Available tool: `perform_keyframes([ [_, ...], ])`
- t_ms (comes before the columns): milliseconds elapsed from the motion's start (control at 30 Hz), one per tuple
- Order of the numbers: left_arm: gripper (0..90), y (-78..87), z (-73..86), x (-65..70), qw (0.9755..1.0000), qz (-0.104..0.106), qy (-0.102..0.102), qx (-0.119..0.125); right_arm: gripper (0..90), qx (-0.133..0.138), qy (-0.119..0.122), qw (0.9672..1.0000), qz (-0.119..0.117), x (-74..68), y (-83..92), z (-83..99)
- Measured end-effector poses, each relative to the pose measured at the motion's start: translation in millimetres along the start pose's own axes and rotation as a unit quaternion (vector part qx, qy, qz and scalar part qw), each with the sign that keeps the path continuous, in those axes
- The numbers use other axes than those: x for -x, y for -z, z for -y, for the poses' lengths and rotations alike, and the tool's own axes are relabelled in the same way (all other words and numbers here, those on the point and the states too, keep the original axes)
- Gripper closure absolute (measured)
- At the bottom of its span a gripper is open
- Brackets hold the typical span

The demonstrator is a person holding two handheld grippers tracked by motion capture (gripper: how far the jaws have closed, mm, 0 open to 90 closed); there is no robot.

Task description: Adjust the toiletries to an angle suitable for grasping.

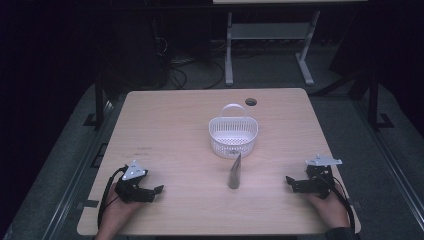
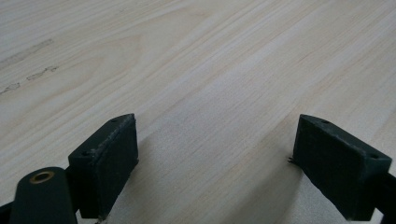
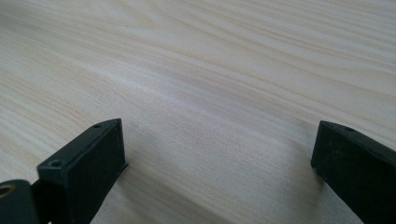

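Note:
A white slotted basket [image 1: 233, 136] with a handle stands in the middle of the wooden table [image 1: 175, 125]. Just in front of it lies a grey cone-shaped object [image 1: 234, 172], its tip toward the basket. My left gripper [image 1: 156, 191] rests near the front left of the table, jaws pointing right, open with only bare wood between them [image 2: 215, 154]. My right gripper [image 1: 290, 182] rests near the front right, jaws pointing left, also open over bare wood [image 3: 219, 158]. Both sit well apart from the cone and the basket.
A round cable hole [image 1: 251, 102] sits near the table's far edge. Beyond the table a white desk frame [image 1: 270, 35] and cables [image 1: 175, 70] stand on the dark floor. A hand holds each gripper at the front edge.

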State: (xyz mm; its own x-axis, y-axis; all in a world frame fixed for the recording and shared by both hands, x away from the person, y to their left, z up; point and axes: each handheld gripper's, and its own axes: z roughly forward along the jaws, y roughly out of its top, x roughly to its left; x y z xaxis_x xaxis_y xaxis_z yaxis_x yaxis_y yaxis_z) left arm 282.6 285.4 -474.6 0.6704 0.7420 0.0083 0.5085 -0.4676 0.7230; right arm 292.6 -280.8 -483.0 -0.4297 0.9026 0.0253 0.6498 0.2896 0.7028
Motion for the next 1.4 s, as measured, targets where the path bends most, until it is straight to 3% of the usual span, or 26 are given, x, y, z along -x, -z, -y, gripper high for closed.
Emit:
perform_keyframes([
  [300, 22.1, 2.3, -2.8, -0.2, 0.9999, 0.009, 0.007, 0.003, 2.3, 0.000, 0.001, 1.0000, 0.000, 0.1, 0.0, 0.0],
  [500, 33.6, 7.3, -8.0, 1.4, 0.9998, 0.020, 0.001, 0.008, 2.3, 0.000, 0.001, 1.0000, 0.000, 0.1, -0.1, 0.0],
  [800, 69.0, 13.1, -21.8, 4.1, 0.9985, 0.051, 0.007, 0.018, 2.3, 0.000, 0.001, 1.0000, 0.000, 0.2, 0.0, 0.1],
  [1000, 89.4, 16.5, -32.8, 7.5, 0.9974, 0.069, -0.001, 0.019, 2.3, 0.000, 0.001, 1.0000, 0.000, 0.2, 0.0, 0.1],
  [1167, 89.5, 17.7, -41.4, 12.0, 0.9966, 0.080, -0.003, 0.020, 2.3, 0.000, 0.001, 1.0000, 0.000, 0.2, 0.0, 0.1],
  [1400, 89.6, 17.0, -56.8, 21.7, 0.9936, 0.110, -0.014, 0.024, 2.3, 0.000, 0.001, 1.0000, 0.000, 0.2, 0.0, 0.0],
])
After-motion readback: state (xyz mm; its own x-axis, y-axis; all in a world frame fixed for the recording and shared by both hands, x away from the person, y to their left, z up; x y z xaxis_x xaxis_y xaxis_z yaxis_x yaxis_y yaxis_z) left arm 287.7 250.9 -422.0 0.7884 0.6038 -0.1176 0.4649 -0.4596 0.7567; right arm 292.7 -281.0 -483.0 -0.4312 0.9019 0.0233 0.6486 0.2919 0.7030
